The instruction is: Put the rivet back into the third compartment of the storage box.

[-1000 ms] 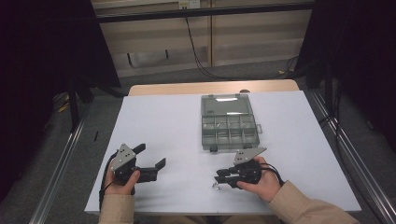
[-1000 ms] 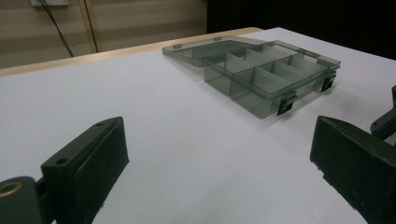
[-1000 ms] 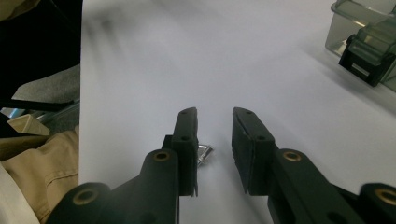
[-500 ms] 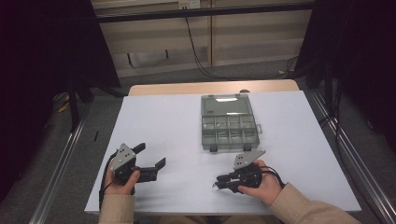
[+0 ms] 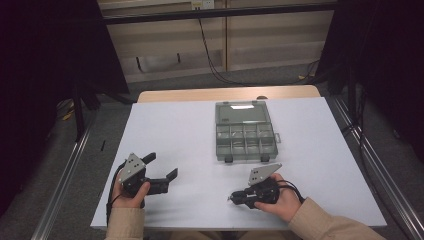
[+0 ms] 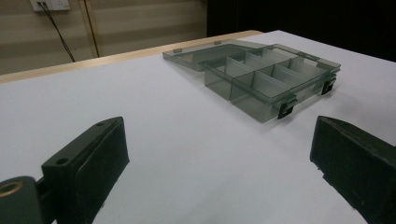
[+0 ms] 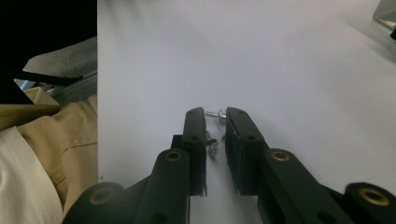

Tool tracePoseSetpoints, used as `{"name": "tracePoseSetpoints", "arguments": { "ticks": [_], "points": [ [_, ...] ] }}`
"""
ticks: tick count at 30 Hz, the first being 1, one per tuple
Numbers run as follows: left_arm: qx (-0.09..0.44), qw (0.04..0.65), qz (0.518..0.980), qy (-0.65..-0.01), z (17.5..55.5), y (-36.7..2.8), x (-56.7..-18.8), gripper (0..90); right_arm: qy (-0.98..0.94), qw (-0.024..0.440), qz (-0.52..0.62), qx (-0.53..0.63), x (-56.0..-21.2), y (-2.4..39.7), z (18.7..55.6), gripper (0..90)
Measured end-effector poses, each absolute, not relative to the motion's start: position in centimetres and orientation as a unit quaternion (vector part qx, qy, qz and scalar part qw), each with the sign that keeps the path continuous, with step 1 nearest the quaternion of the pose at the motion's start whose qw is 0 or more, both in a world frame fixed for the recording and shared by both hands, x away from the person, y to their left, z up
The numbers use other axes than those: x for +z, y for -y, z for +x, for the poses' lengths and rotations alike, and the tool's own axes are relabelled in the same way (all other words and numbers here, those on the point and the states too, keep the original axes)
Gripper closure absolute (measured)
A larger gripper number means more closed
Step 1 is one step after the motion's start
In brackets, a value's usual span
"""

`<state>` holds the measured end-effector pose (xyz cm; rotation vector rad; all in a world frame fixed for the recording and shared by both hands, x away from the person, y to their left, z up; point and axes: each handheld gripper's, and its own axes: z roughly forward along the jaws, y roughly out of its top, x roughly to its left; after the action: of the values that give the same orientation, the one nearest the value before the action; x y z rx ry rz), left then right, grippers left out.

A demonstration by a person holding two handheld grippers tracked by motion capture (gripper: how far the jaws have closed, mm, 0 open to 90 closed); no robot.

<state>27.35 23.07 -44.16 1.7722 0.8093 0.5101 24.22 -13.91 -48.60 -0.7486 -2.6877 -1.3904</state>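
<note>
We see the right gripper (image 7: 216,122) — fingers narrowed around small metal screws (image 7: 215,114) near the tabletop's (image 5: 190,130) front edge — while the left gripper's (image 5: 161,170) fingers gape, empty.

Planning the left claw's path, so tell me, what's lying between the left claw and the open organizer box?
Nothing: bare white table runs from the open left claw to the box, as the left gripper view shows; the high view agrees.
</note>
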Motion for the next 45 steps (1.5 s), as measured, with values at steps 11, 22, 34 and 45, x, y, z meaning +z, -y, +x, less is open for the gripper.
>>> {"name": "tracePoseSetpoints", "arguments": {
  "ticks": [11,22,34,45],
  "points": [
    [0.213,0.537,0.742,-0.34,27.4,-23.0,-44.2,4.1,0.87,0.0,-0.228,-0.437,-48.8,13.7,24.2,85.2],
    [0.211,0.536,0.743,-0.341,27.4,-22.9,-44.3,4.1,0.847,0.004,-0.253,-0.468,-48.0,14.8,24.6,85.5],
    [0.21,0.536,0.745,-0.339,27.5,-22.8,-44.2,4.1,0.82,-0.027,-0.279,-0.499,-47.1,16.1,25.5,85.5],
    [0.207,0.538,0.745,-0.337,27.6,-22.8,-44.3,4.1,0.808,-0.042,-0.294,-0.508,-46.4,16.8,26.6,85.5]
  ]
}}
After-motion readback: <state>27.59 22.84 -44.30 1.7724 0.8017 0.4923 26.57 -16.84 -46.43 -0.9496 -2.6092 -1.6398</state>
